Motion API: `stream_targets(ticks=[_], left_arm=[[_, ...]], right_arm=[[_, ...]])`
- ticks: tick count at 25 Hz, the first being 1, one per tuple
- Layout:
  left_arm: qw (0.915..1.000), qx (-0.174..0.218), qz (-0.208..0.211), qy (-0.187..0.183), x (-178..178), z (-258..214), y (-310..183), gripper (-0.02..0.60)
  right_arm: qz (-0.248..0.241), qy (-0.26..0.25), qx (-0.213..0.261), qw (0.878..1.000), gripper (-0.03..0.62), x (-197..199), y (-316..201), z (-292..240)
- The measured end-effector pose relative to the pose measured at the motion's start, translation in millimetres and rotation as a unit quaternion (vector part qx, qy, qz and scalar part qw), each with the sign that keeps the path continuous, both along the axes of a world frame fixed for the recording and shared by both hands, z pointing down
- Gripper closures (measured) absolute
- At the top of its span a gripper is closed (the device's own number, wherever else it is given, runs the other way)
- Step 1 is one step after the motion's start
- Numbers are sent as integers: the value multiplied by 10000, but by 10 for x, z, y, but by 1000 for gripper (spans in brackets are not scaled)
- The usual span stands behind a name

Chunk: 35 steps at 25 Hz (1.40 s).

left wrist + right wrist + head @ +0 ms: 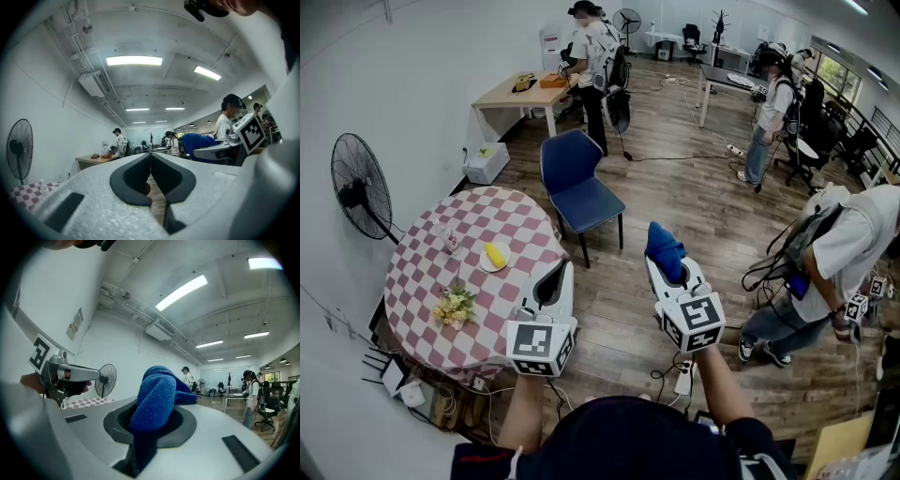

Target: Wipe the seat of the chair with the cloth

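A blue chair [579, 192] with a bare padded seat stands on the wood floor, ahead of both grippers. My right gripper [661, 255] is shut on a folded blue cloth [664, 247], which bulges out past the jaws [157, 399]. It is held level, to the right of and nearer than the chair. My left gripper [558, 272] is shut with nothing between its jaws [150, 159], held level beside the checked table. The right gripper with its blue cloth [201, 141] shows at the right of the left gripper view.
A round table [417, 272] with a red-checked cloth carries a plate, a bottle and flowers, left of the chair. A black fan [358, 187] stands by the wall. A wooden desk [511, 96] is at the back. Several people [773, 108] stand around. Cables lie on the floor [694, 157].
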State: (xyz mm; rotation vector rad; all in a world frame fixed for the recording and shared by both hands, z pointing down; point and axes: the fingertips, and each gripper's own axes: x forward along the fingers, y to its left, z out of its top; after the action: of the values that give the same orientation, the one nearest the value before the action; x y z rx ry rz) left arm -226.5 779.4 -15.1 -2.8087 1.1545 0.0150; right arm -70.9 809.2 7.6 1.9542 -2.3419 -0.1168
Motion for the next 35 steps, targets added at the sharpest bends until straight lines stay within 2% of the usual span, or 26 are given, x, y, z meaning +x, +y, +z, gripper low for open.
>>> stream_targets(ticks=[15, 27, 35], left_arm=[[10000, -46, -73, -37, 140, 44, 1, 566], [9996, -112, -251, -103, 549, 188, 195, 566], [9981, -253, -469, -303, 686, 506, 281, 566]], right_arm=[[-142, -229, -56, 9996, 548, 129, 4, 49], [-376, -345, -118, 9986, 546, 540, 167, 187], [-529, -535, -306, 9967, 546, 748, 222, 492]])
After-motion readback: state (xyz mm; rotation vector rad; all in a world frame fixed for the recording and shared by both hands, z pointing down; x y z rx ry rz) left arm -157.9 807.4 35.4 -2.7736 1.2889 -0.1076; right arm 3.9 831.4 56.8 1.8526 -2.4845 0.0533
